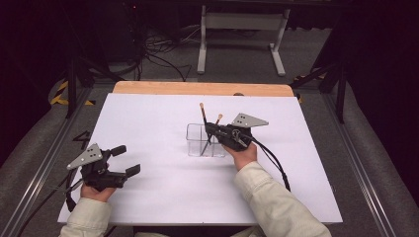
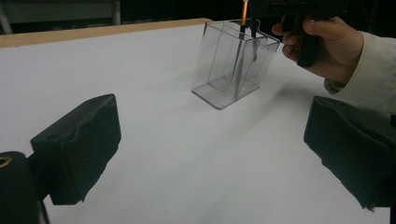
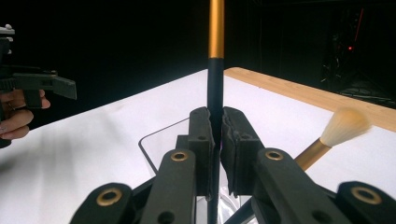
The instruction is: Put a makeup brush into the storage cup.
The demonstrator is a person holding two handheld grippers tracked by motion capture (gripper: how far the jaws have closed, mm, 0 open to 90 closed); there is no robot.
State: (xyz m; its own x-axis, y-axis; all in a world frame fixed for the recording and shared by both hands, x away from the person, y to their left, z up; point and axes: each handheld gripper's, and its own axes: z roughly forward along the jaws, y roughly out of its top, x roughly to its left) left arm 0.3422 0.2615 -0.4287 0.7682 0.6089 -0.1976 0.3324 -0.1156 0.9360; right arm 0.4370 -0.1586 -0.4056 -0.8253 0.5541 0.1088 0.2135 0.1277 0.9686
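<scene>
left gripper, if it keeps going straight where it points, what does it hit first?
Probably the clear container: the open left gripper has only bare white table ahead until it. Depth is unclear; the line may pass just left of it.

The left gripper (image 2: pixel 212 140) sat low over the white table (image 2: pixel 154 121), its two black padded jaws standing wide apart with only bare surface between them. Beyond them a clear plastic holder (image 2: pixel 233 65) stood upright on the table, with a brush handle (image 2: pixel 243 28), orange above and dark below, standing inside it. At upper right a hand (image 2: pixel 327 44) in a pale sleeve held the right gripper (image 2: pixel 299 11) just above the holder's rim; its jaws could not be made out.
</scene>
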